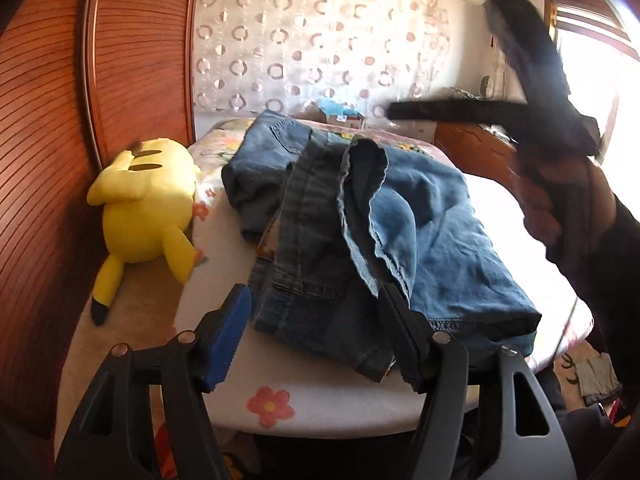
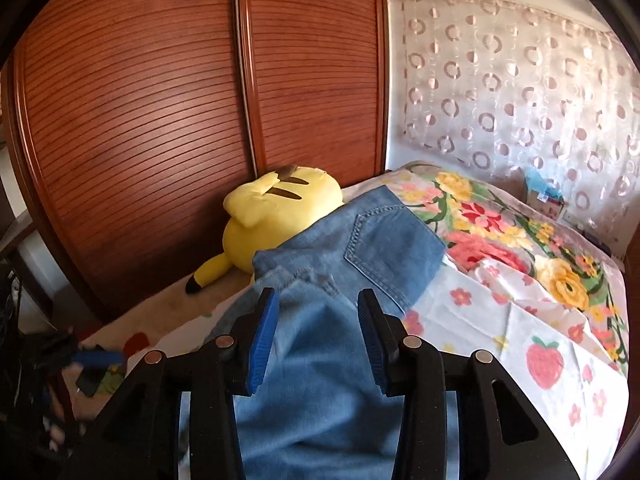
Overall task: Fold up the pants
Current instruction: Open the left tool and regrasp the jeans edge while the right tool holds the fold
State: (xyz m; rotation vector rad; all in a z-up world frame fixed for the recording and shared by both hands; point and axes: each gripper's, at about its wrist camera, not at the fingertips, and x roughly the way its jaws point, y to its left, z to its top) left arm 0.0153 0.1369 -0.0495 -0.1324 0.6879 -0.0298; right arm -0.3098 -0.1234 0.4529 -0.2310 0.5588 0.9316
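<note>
Blue jeans (image 1: 404, 232) lie folded in a loose bundle on a bed, with a leg hem on top. My left gripper (image 1: 316, 312) is open and empty, just in front of the bundle's near edge. My right gripper (image 1: 448, 76) shows blurred and open in the left wrist view, raised above the bed at the right. In the right wrist view the right gripper (image 2: 316, 320) is open and empty above the jeans (image 2: 360, 248), whose back pocket faces up. The left gripper (image 2: 96, 360) shows blurred at the lower left.
A yellow plush toy (image 1: 148, 204) lies left of the jeans against a wooden slatted wardrobe (image 1: 48, 120). The bed has a floral sheet (image 2: 520, 272). A patterned curtain (image 1: 320, 40) hangs behind. Boxes (image 1: 344, 116) sit beyond the bed. A window (image 1: 588, 60) is at the right.
</note>
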